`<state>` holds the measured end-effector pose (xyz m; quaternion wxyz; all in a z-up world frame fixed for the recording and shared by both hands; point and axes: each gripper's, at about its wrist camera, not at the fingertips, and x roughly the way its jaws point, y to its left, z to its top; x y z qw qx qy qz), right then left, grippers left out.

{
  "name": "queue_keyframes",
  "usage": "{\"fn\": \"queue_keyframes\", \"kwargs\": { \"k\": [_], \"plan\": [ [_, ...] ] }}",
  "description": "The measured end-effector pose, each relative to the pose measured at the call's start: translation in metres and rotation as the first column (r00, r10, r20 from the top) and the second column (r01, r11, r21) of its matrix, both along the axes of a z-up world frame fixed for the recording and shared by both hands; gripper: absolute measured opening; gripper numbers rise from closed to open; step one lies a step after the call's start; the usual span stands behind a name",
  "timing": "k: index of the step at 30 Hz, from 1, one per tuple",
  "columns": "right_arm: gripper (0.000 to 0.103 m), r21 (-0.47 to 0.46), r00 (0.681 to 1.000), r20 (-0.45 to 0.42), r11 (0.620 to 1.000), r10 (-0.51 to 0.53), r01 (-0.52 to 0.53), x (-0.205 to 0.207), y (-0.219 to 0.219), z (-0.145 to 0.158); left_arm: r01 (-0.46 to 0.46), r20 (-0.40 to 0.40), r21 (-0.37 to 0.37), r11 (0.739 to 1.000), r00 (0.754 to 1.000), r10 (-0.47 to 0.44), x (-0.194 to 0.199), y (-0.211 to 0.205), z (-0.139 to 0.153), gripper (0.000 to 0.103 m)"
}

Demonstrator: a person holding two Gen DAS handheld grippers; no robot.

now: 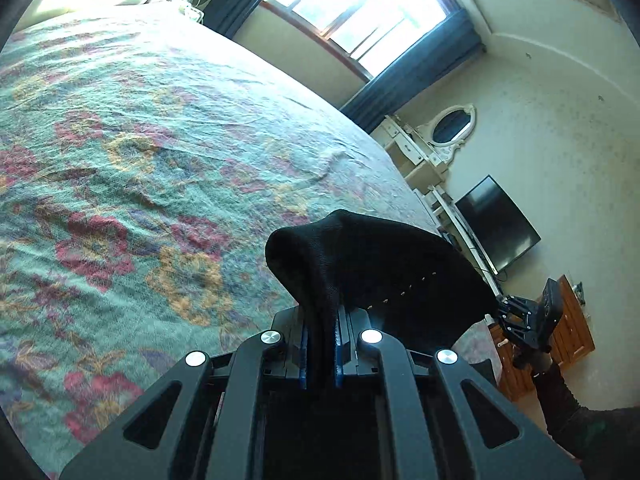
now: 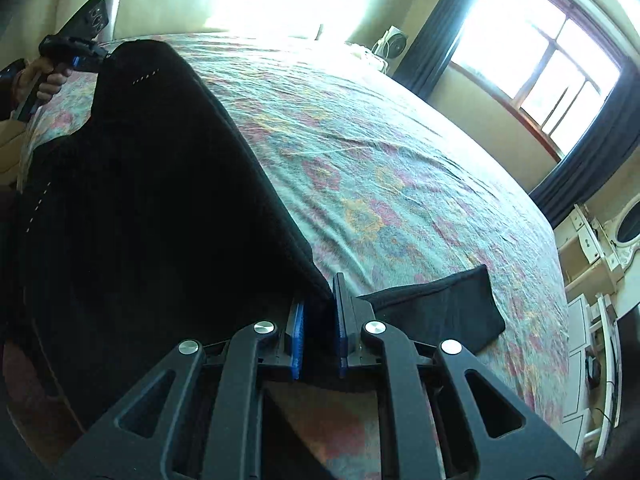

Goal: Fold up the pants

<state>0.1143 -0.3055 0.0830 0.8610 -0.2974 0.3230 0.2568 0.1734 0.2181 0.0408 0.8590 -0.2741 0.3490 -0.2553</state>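
We see our left gripper [image 1: 320, 344] with jaws clamped on the black pants [image 1: 372, 264], lifted above the floral bed [image 1: 140, 160]. Our right gripper [image 1: 505, 312] grips the fabric's far end.

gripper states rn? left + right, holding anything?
Left gripper: jaws shut on the black pants.
Right gripper: jaws shut on the black pants at the other end of the stretched edge.

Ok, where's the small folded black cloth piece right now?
In the right wrist view, the small folded black cloth piece lies on the floral bedspread, just right of the right gripper.
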Motion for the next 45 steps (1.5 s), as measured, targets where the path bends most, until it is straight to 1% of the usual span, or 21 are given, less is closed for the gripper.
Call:
{"fn": "queue_keyframes", "kwargs": {
  "k": [3,6,8,9,10,11,13,16,20,22,23,24,26,29,34,35,37,38,40,42,45],
  "plan": [
    [0.012,-0.046,0.999,-0.046,0.999,0.023,-0.025,-0.043,0.001,-0.038,0.024,-0.009,0.03,0.999,1.0,-0.024,-0.04,-0.011,-0.004,0.009],
    [0.026,-0.039,0.987,-0.159,0.999,0.013,-0.019,-0.059,0.002,-0.08,0.039,-0.077,0.044,0.998,0.996,-0.036,-0.075,-0.013,-0.029,0.016],
    [0.044,0.024,0.971,-0.24,1.0,-0.009,0.015,-0.068,-0.005,-0.087,0.004,-0.133,0.015,1.0,0.991,-0.002,-0.099,-0.007,-0.047,0.039],
    [0.049,0.087,0.959,-0.283,0.995,-0.02,0.046,-0.07,-0.01,-0.084,-0.028,-0.157,0.008,1.0,0.987,0.029,-0.111,-0.002,-0.054,0.059],
    [0.059,0.162,0.942,-0.334,0.983,-0.031,0.09,-0.07,-0.016,-0.079,-0.062,-0.186,0.005,0.998,0.981,0.061,-0.122,0.002,-0.061,0.068],
    [0.069,0.231,0.923,-0.384,0.963,-0.039,0.136,-0.068,-0.024,-0.074,-0.093,-0.215,0.0,0.996,0.972,0.091,-0.133,0.008,-0.067,0.069],
    [0.073,0.369,0.883,-0.466,0.894,-0.061,0.256,-0.062,-0.041,-0.066,-0.171,-0.267,-0.021,0.985,0.95,0.16,-0.153,0.018,-0.076,0.069],
    [0.077,0.507,0.794,-0.605,0.737,-0.065,0.447,-0.051,-0.062,-0.066,-0.289,-0.298,-0.102,0.952,0.922,0.248,-0.178,0.027,-0.077,0.071],
    [0.078,0.543,0.666,-0.743,0.526,-0.063,0.655,-0.042,-0.079,-0.091,-0.347,-0.309,-0.205,0.915,0.91,0.276,-0.191,0.01,-0.073,0.079],
    [0.078,0.531,0.617,-0.784,0.44,-0.069,0.724,-0.043,-0.082,-0.105,-0.372,-0.322,-0.232,0.899,0.901,0.29,-0.191,0.0,-0.074,0.079],
    [0.078,0.532,0.605,-0.793,0.406,-0.069,0.743,-0.049,-0.084,-0.11,-0.41,-0.332,-0.231,0.882,0.885,0.325,-0.193,-0.003,-0.074,0.079],
    [0.078,0.534,0.605,-0.792,0.389,-0.081,0.751,-0.05,-0.084,-0.111,-0.454,-0.336,-0.244,0.857,0.868,0.364,-0.195,-0.002,-0.075,0.079],
    [0.078,0.534,0.619,-0.777,0.403,-0.114,0.744,-0.051,-0.079,-0.108,-0.507,-0.334,-0.288,0.813,0.848,0.411,-0.202,-0.003,-0.076,0.079],
    [0.08,0.519,0.628,-0.759,0.424,-0.171,0.743,-0.051,-0.068,-0.103,-0.569,-0.336,-0.262,0.78,0.811,0.479,-0.208,-0.007,-0.076,0.079],
    [0.081,0.51,0.626,-0.746,0.408,-0.228,0.757,-0.057,-0.057,-0.107,-0.641,-0.274,-0.232,0.732,0.765,0.583,-0.212,-0.013,-0.062,0.079],
    [0.082,0.512,0.623,-0.746,0.397,-0.234,0.762,-0.057,-0.057,-0.109,-0.644,-0.26,-0.23,0.73,0.763,0.591,-0.212,-0.016,-0.06,0.079],
    [0.083,0.509,0.62,-0.746,0.392,-0.244,0.766,-0.058,-0.055,-0.11,-0.619,-0.267,-0.206,0.758,0.781,0.565,-0.202,-0.019,-0.064,0.082],
    [0.083,0.511,0.617,-0.748,0.382,-0.245,0.77,-0.059,-0.059,-0.11,-0.618,-0.282,-0.19,0.763,0.778,0.561,-0.198,-0.022,-0.068,0.082],
    [0.083,0.519,0.605,-0.762,0.341,-0.233,0.784,-0.062,-0.065,-0.112,-0.618,-0.308,-0.203,0.759,0.776,0.55,-0.193,-0.025,-0.078,0.082],
    [0.083,0.528,0.589,-0.78,0.281,-0.213,0.801,-0.067,-0.072,-0.114,-0.622,-0.318,-0.215,0.753,0.774,0.548,-0.189,-0.03,-0.081,0.082],
    [0.083,0.541,0.576,-0.794,0.208,-0.195,0.815,-0.076,-0.08,-0.116,-0.596,-0.277,-0.168,0.785,0.793,0.542,-0.182,-0.04,-0.075,0.079]
  ]
}}
